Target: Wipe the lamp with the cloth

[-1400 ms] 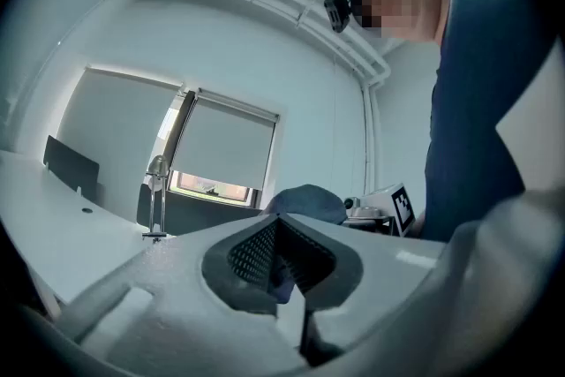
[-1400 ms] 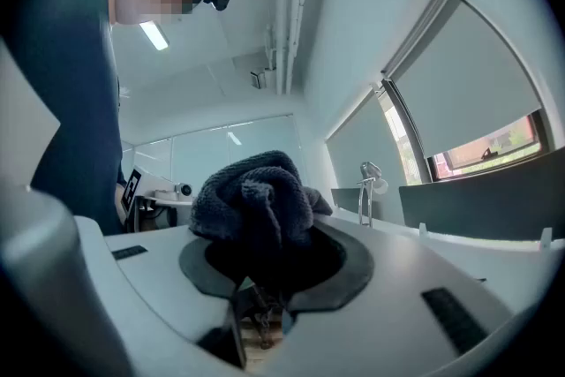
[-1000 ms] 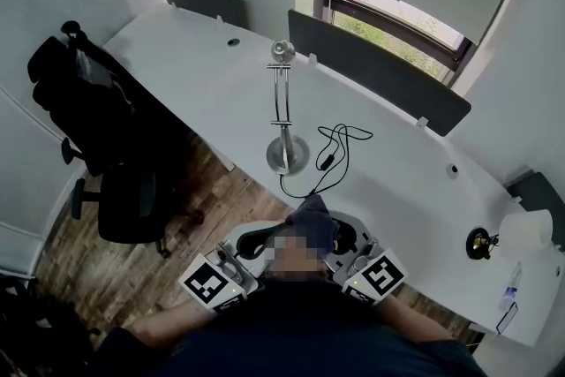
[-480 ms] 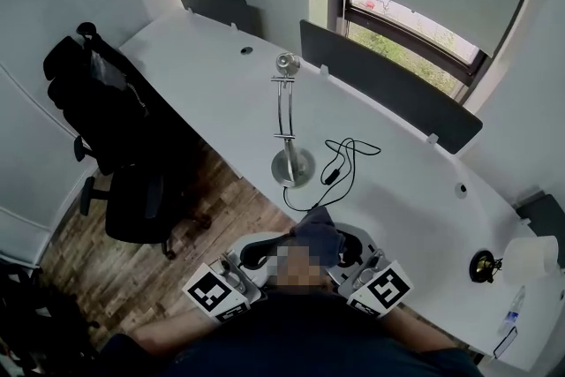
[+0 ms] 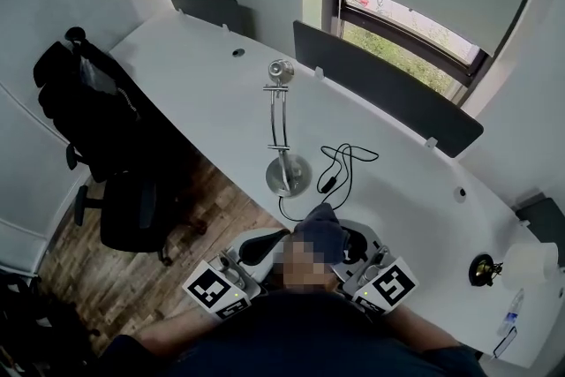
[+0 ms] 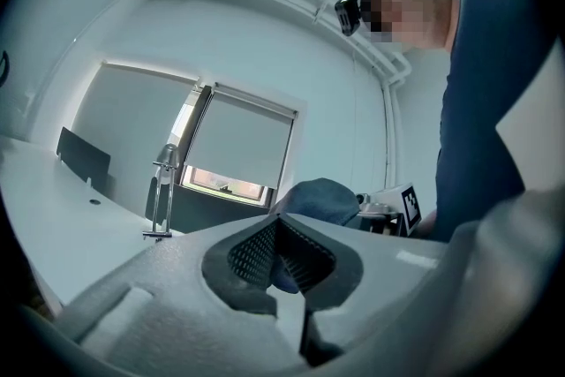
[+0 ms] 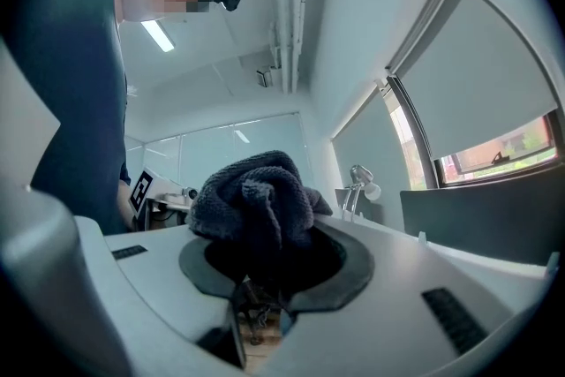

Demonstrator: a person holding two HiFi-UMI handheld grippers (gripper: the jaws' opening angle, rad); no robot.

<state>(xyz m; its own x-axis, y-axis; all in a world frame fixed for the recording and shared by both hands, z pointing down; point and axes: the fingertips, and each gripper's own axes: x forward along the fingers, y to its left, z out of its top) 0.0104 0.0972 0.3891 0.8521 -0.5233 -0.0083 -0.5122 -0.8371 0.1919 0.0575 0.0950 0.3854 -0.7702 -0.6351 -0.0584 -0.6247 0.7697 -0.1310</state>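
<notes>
A chrome desk lamp [image 5: 286, 172] stands upright on the white desk [image 5: 194, 93], its small head [image 5: 281, 71] at the far end of a thin double stem. A dark blue cloth [image 5: 323, 227] is bunched at the desk's near edge, just short of the lamp base. My right gripper [image 5: 346, 245] is shut on the cloth [image 7: 258, 199], which bulges up out of its jaws [image 7: 265, 259]. My left gripper [image 5: 258, 248] sits beside it with its ribbed pads closed together [image 6: 276, 223] and nothing between them. The lamp [image 6: 163, 190] shows far off beyond the left jaws.
A black lamp cable [image 5: 339, 163] loops on the desk right of the base. Dark divider panels [image 5: 380, 84] line the desk's far edge under the window. A black office chair [image 5: 97, 128] stands at the left over the wood floor. A white roll [image 5: 531, 259] and a small dark object [image 5: 481, 243] sit at far right.
The head view has shifted slightly. Both grippers stay low at the near desk edge, the cloth still in the right one. The lamp has not moved.
</notes>
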